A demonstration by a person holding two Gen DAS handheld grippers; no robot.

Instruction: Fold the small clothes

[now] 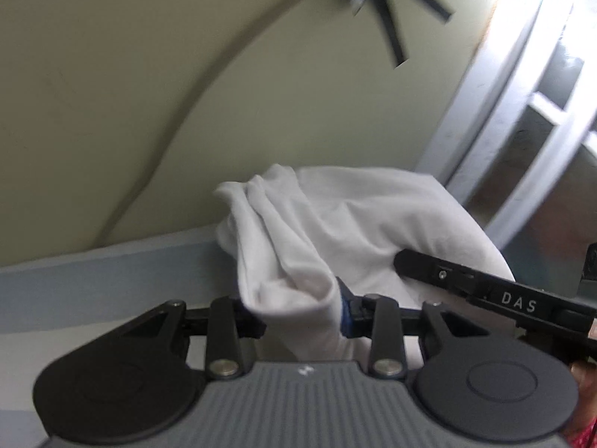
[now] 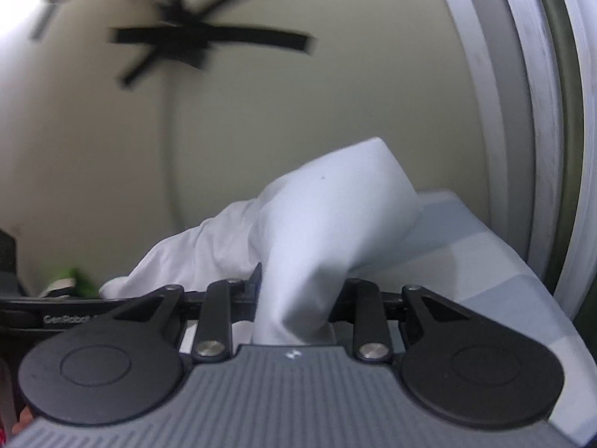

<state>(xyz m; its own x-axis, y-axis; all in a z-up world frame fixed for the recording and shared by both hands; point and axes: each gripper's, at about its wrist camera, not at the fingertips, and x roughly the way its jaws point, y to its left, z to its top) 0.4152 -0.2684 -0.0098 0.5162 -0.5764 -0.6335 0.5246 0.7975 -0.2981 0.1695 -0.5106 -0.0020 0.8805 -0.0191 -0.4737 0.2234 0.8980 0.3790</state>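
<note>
Overhead, a black ceiling fan [image 2: 209,43] blurs as I lift a white garment [image 1: 324,224] off the grey table [image 1: 112,272] with both tongs. My left gripper [image 1: 304,323] is clamped on a bunched fold of the cloth, fabric spilling over its fingers; my right gripper [image 2: 294,310] pinches another fold, which stands up in a peak above the jaws. From the left camera, the right tong's black finger [image 1: 447,272] lies across the cloth just beside my left grip. The garment hangs between the two holds near the table's far edge, by the window frame [image 1: 522,130]. Risk, as I judge it: both grips have caught thick bunches rather than clean corners, so the cloth may slip free or spread unevenly, leaving a crooked fold. Holds this close together also leave little tension to flatten it.
</note>
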